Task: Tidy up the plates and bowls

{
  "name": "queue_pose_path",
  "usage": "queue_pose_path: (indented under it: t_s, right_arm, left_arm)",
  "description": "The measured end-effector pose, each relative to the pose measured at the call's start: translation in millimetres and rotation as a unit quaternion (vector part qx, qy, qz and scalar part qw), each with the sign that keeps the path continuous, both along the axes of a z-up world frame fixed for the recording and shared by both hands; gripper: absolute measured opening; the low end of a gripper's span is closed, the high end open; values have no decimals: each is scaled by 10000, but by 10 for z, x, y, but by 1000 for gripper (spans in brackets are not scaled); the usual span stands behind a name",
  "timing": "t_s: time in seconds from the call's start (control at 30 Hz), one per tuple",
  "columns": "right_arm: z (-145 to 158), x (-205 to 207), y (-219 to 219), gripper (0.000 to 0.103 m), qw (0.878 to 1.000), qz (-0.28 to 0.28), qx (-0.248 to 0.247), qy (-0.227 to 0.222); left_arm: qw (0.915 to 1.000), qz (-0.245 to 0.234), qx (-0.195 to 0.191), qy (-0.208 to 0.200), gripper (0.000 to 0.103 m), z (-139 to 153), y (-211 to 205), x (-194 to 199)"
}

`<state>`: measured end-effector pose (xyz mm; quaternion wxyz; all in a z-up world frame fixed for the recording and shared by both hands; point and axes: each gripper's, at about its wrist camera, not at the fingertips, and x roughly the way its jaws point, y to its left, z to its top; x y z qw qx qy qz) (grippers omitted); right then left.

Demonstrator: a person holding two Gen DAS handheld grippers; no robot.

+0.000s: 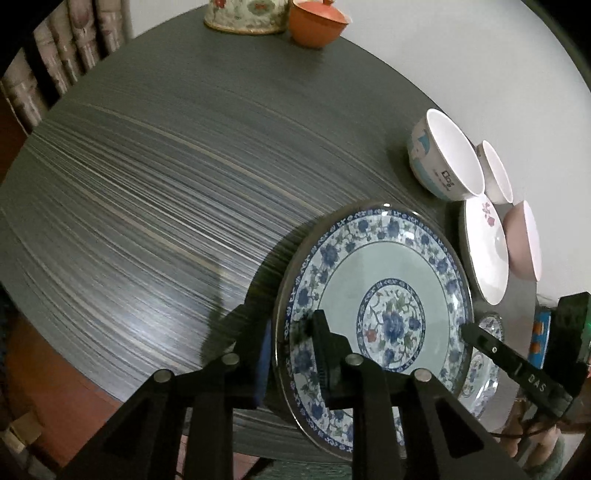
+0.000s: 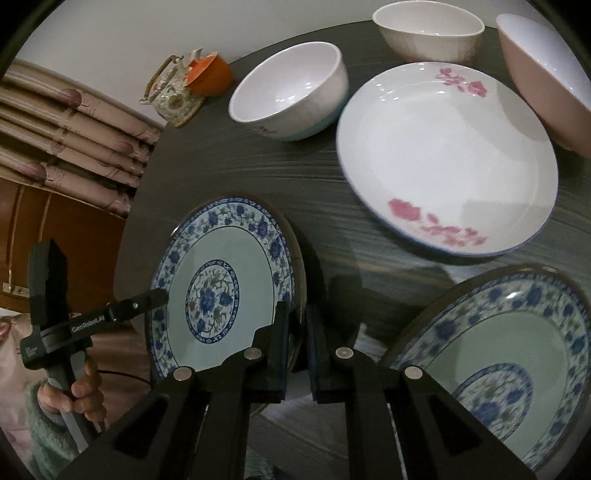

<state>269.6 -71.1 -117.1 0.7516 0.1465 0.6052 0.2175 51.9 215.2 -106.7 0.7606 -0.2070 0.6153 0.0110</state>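
Nearest in both views, a blue-and-white plate (image 1: 380, 291) is held tilted up on edge above the dark round table (image 1: 147, 184), gripped from two sides. The left gripper (image 1: 295, 332) is closed on the plate's rim: one finger lies across the patterned face and the other sits behind the rim, out of sight. The right gripper (image 2: 297, 325) is likewise clamped on the rim of the same plate (image 2: 221, 284), its two fingers nearly together with only the thin edge between them. In the right wrist view the left gripper (image 2: 159, 295) reaches in from the left, held by a hand (image 2: 85, 387) in a green knitted sleeve (image 2: 40, 435); its tip touches the plate's far edge.

Just beside it, lower right, a second blue-and-white plate (image 2: 517, 350) lies flat on the table (image 2: 295, 177), partly under the raised one in the left wrist view (image 1: 480, 384).

Beyond these sits a white plate with pink flowers (image 2: 447, 158), flat on the table. Around it stand three bowls: a white bowl with a blue base (image 2: 291, 88) to its left, a cream bowl (image 2: 428, 29) behind it, and a pink bowl (image 2: 546, 74) at its right, close to the plate's rim.

Farthest off, at the table's back edge, are a flowered teapot (image 2: 173, 96) and an orange lidded pot (image 2: 210, 74), touching or nearly so. Chair backs (image 2: 74, 129) stand past the table.
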Motion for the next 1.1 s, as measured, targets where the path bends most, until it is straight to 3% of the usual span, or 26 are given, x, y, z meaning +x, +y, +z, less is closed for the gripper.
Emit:
queue_pose_path:
  t_s: [0.23, 0.7, 0.97, 1.1]
  right_arm:
    - [-81, -96, 88, 11, 10000, -73, -16, 27]
    - [-256, -185, 171, 11, 9998, 3, -170, 117]
    - [-246, -200, 197, 13, 9996, 61, -238, 104]
    - [-210, -231, 165, 19, 9998, 42, -187, 74]
  left_arm:
    - [9998, 31, 168, -50, 21, -58, 44, -28]
    - [9998, 176, 130, 8, 23, -248, 116, -83]
    - [9986, 353, 245, -297, 23, -193, 136, -115]
    - [9966, 463, 386, -554, 23, -105, 195, -158]
